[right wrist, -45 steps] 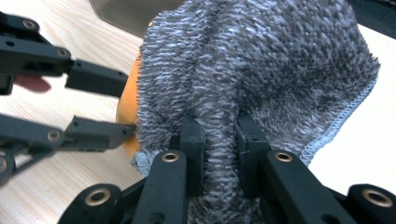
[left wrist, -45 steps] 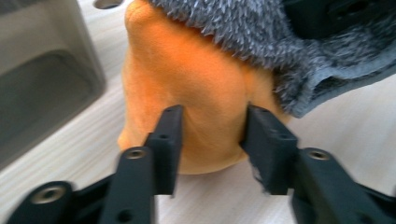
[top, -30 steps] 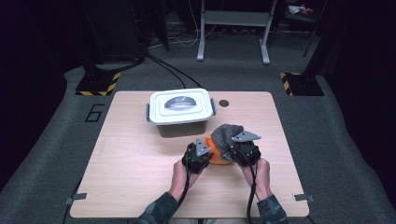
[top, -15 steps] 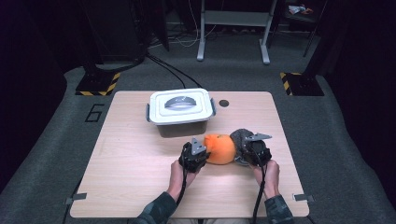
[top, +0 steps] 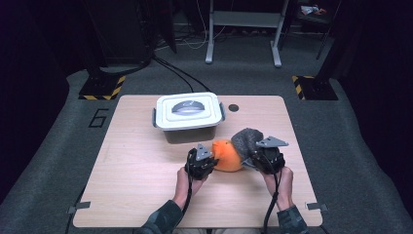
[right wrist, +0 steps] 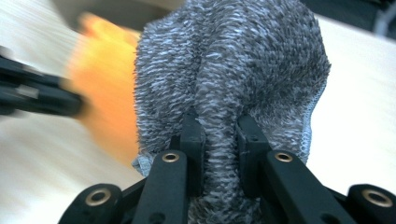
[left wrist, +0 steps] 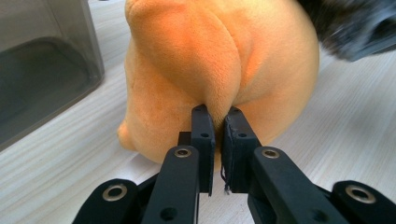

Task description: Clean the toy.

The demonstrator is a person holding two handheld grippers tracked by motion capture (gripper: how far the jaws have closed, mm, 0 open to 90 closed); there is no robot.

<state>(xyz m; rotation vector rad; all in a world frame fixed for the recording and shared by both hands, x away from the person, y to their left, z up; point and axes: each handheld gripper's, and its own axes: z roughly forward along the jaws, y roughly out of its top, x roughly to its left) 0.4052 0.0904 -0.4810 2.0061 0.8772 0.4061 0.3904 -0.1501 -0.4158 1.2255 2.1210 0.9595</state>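
The left hand-held gripper (left wrist: 215,116) is clamped on a fold of the orange plush toy (left wrist: 219,60), its jaws nearly together. The right hand-held gripper (right wrist: 219,126) pinches a ridge of the grey knitted cover (right wrist: 233,60), jaws closed on the fabric. In the high view the plush toy (top: 226,155) lies on the bench (top: 136,170) between both grippers, the cover (top: 247,140) on its right end. The peeling seems about half done: orange body bared, right end sheathed. The toy's long axis runs left to right across the bench, grey end pointing right and slightly away. The lidded box (top: 189,116) stands behind, shut.
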